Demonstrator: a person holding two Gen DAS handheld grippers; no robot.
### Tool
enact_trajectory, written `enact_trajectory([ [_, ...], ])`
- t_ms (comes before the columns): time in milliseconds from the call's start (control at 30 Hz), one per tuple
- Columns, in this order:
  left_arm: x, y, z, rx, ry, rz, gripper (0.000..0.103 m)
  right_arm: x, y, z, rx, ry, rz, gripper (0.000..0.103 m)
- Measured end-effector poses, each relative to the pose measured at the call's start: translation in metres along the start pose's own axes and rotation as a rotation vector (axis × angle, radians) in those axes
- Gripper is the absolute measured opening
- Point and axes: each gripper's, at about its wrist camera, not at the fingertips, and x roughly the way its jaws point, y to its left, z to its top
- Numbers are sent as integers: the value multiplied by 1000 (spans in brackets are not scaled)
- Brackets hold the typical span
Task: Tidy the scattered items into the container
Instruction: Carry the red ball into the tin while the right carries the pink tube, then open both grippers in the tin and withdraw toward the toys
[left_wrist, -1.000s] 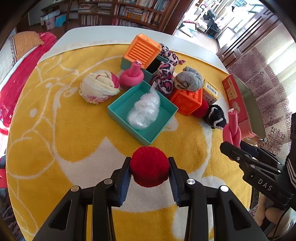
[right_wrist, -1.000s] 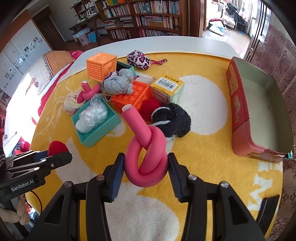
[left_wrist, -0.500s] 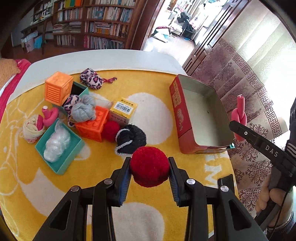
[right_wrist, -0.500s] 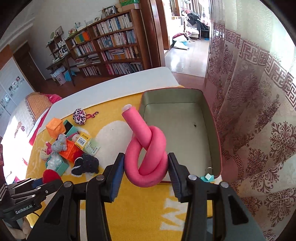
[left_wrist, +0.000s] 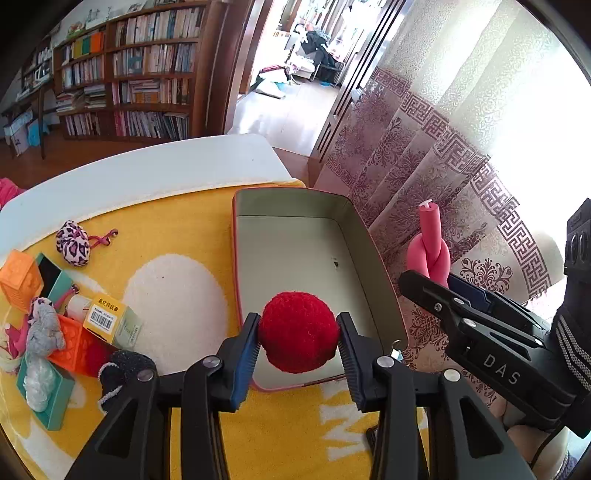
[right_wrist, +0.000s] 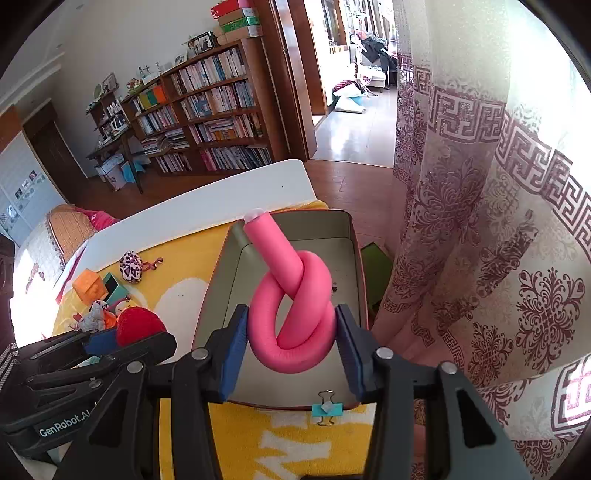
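My left gripper (left_wrist: 298, 345) is shut on a red pom-pom ball (left_wrist: 298, 341) and holds it above the near end of the open red tin container (left_wrist: 291, 258), whose grey inside holds no items. My right gripper (right_wrist: 291, 339) is shut on a knotted pink foam roller (right_wrist: 291, 317) and holds it above the same container (right_wrist: 347, 258), just right of the left gripper. The roller (left_wrist: 430, 251) and right gripper body show at the right of the left wrist view. The red ball (right_wrist: 138, 325) shows at the left of the right wrist view.
Scattered items lie at the left on the yellow cloth (left_wrist: 177, 229): leopard pouch (left_wrist: 72, 243), orange cube (left_wrist: 16, 275), barcode box (left_wrist: 110, 319), orange brick (left_wrist: 72, 350), black pom-pom (left_wrist: 123, 367), teal tray (left_wrist: 48, 391). A teal binder clip (right_wrist: 327, 408) sits on the container's near rim. A curtain (right_wrist: 480, 221) hangs right.
Both grippers swung right from the pile of items to above the container, each still holding its item. The container now fills the middle of both views.
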Motion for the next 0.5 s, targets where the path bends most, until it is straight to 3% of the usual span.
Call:
enact_trajectory([
  [67, 5, -1, 4, -27, 4, -8, 64, 2, -8, 2, 29, 7, 29, 54],
  [167, 5, 3, 3, -62, 4, 0, 64, 3, -15, 2, 56, 1, 32, 66],
  [500, -11, 31, -26, -117, 29, 80, 64, 9, -6, -6, 70, 25, 46, 67],
])
